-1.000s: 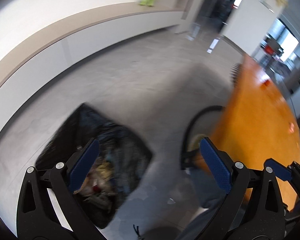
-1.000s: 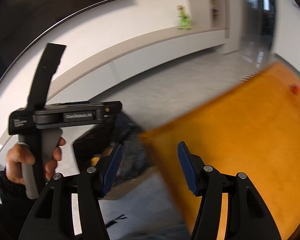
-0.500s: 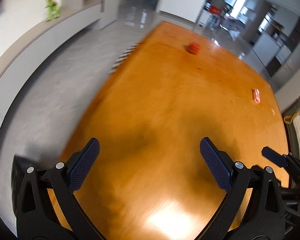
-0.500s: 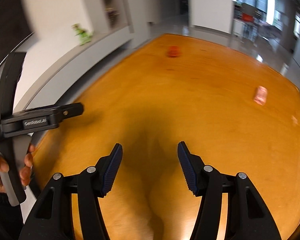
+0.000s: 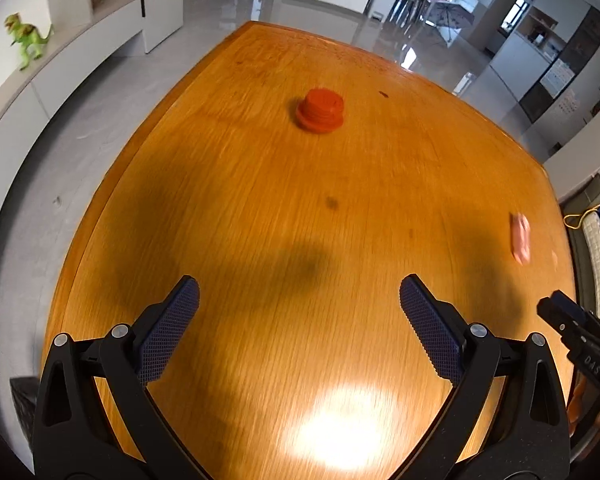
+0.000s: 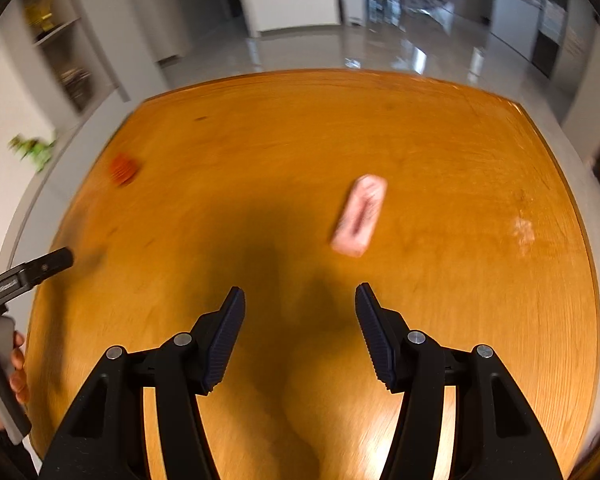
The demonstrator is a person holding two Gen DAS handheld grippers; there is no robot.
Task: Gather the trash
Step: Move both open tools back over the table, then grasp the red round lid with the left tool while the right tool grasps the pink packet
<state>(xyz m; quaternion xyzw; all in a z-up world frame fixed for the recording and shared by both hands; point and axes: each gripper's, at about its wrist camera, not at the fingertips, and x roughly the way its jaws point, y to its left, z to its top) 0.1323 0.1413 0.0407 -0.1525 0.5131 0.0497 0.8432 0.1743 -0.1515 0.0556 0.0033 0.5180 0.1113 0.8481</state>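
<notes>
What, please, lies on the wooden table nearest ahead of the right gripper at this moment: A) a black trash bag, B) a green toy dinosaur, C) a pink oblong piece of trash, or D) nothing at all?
C: in the right wrist view a pink oblong piece lies on the wooden table just beyond the open right gripper, closer than the red cap far off to the left.

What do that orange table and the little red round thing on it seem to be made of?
Table: looks like varnished wood; grain lines show, and a bright glare spot suggests a glossy coat. Red round thing: probably matte plastic, uniform colour, stepped cap-like shape; too blurred to be sure.
</notes>
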